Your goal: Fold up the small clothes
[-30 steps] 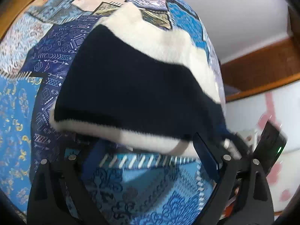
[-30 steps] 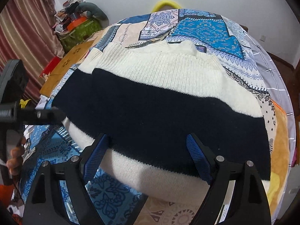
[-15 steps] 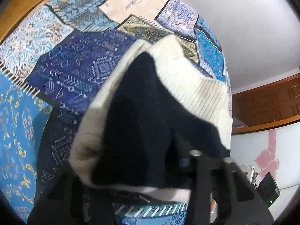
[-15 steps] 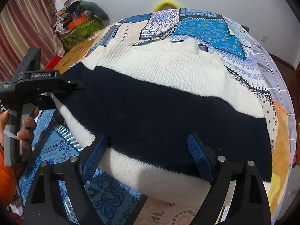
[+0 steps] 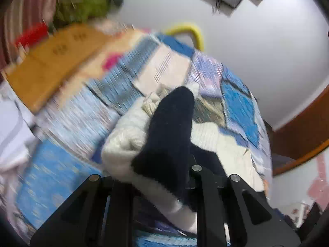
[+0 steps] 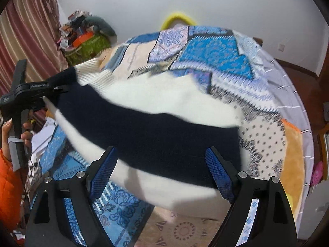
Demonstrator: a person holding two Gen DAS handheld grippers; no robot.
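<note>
Closest to you, your right gripper (image 6: 162,173) is spread wide with nothing pinched; the bottom edge of the sweater (image 6: 164,135) just lies between the blue pads (image 6: 218,173), not squeezed. So that side is doing zero work right now.

Over on the left, your left gripper (image 5: 162,177) is closing down on the sweater's left edge, and there's definitely knit between the jaws. In the left wrist view the navy and cream fabric bunches up in a fat wad right in front of the camera. From the right wrist view you can see that corner lifted off the patchwork bedspread (image 6: 207,47) while the rest of the sweater lies flat across the bed, chest and right side down.

Stuff that could bite you, as I see it:

- That grab looks like a bunched handful, not a clean edge. Fold over from there and you'd probably get a lumpy, crooked crease.
- With the right side free, pulling the left corner across could drag the whole sweater sideways instead of folding it.
- Chunky knit is stretchy, so a one-corner lift may sag and let the hem trail.
- The left view is badly blurred, so I can't tell how deep the fabric sits in the jaws; a shallow bite could slip out.

Farther back there's a yellow hoop (image 6: 177,18) against the wall and a clutter pile (image 6: 86,35) by the curtain, well clear.
</note>
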